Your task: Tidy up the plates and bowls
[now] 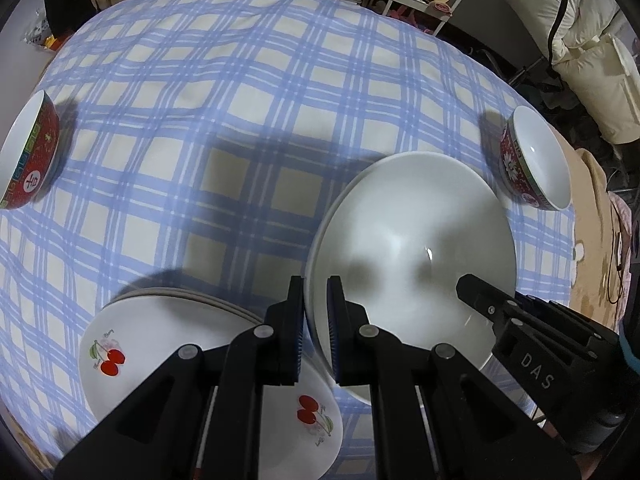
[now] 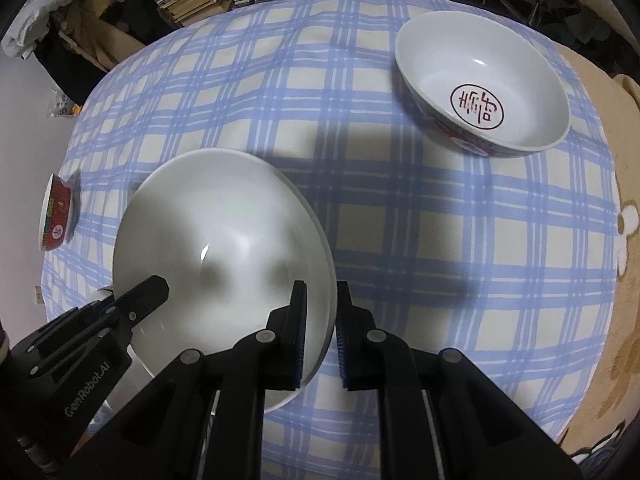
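Left wrist view: the left gripper (image 1: 316,332) pinches the near-left rim of a large white bowl (image 1: 412,240), while the right gripper (image 2: 322,336) is clamped on the opposite rim, so both tools grip the same dish. It appears to be raised just above the blue-checked tablecloth (image 1: 200,100), though whether it has fully left the cloth cannot be told; a second white rim seen just under its edge suggests more than one dish is nested there. Just left of the white bowl lies a stack of cherry-print plates (image 1: 160,356), apparently already gathered. Well to the left of the white bowl stands a red patterned bowl (image 1: 34,156), and to its right a red-and-white bowl (image 2: 484,84) with a red character inside. Judging by this spread, the plates look sorted, while the bowls remain scattered and the job seems roughly half finished.
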A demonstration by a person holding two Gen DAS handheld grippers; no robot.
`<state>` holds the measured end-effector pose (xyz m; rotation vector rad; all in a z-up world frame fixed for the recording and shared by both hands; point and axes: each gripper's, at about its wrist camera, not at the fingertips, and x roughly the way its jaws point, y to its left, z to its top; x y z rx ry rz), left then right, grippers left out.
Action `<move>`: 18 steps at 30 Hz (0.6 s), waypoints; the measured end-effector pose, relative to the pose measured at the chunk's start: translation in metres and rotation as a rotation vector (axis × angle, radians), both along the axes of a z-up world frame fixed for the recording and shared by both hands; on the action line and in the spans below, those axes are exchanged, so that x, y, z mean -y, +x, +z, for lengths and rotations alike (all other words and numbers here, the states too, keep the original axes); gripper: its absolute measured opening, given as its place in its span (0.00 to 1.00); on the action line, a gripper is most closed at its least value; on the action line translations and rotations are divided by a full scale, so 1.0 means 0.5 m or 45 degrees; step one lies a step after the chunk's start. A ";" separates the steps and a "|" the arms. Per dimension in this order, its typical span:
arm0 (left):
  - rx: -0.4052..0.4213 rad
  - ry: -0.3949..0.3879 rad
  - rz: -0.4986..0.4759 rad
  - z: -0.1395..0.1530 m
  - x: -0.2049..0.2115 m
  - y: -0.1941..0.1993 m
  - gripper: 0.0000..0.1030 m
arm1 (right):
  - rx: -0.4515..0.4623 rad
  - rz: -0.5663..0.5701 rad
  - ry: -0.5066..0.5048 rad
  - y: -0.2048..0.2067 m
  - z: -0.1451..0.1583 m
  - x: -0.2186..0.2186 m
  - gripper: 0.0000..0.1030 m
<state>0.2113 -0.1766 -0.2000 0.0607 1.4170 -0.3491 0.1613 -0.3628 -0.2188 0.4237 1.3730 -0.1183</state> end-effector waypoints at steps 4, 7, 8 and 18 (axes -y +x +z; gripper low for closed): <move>-0.002 -0.008 0.003 0.001 -0.003 0.000 0.10 | 0.005 -0.003 0.003 0.001 0.002 0.002 0.14; 0.022 -0.012 -0.005 0.016 -0.005 -0.002 0.10 | 0.021 -0.011 0.003 0.007 0.007 0.004 0.14; 0.037 -0.013 -0.008 0.023 -0.006 -0.001 0.11 | 0.029 -0.013 0.003 0.008 0.009 0.004 0.14; 0.171 -0.020 0.016 0.111 -0.015 0.022 0.16 | 0.144 -0.040 0.016 0.009 0.055 0.025 0.17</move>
